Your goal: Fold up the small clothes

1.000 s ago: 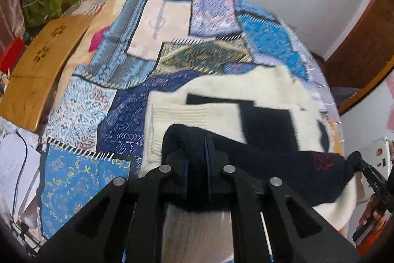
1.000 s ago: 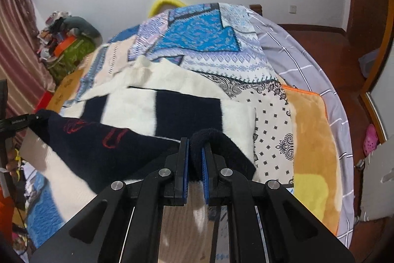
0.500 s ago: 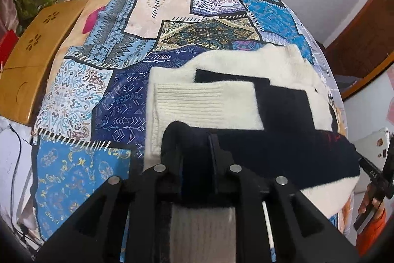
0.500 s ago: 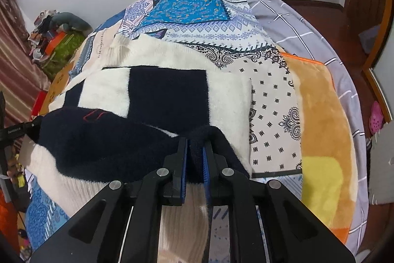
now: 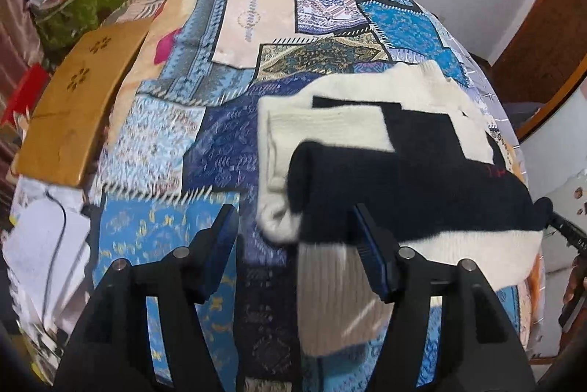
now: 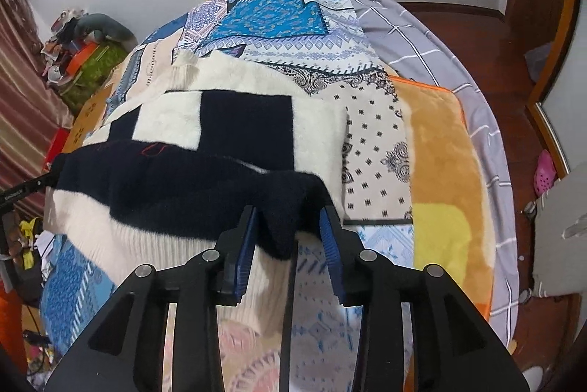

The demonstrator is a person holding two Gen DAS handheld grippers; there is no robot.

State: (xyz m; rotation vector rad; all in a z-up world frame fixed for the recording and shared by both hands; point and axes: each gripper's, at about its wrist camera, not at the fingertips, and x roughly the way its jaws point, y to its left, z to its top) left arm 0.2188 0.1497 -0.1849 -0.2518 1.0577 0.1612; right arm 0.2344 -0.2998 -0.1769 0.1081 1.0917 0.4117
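A cream and navy knitted sweater (image 5: 422, 171) lies folded on the patchwork quilt (image 5: 220, 149), its navy band doubled over the top. My left gripper (image 5: 295, 241) hangs over the sweater's left edge with its jaws opening. The navy corner sits between them near the right finger, and neither pad presses on it. In the right wrist view the sweater (image 6: 238, 120) fills the middle. My right gripper (image 6: 288, 234) is also opening, and the navy corner stands loose between its blue pads.
A wooden board (image 5: 73, 98) lies along the bed's left side, with papers and a cable (image 5: 44, 245) below it. An orange blanket (image 6: 440, 153) and a grey checked sheet (image 6: 440, 54) cover the right side. Bags and clutter (image 5: 80, 6) are piled by the far wall.
Both grippers were shut on the navy edge and carried it forward over the sweater. Their jaws have now parted and the edge rests on the sweater.
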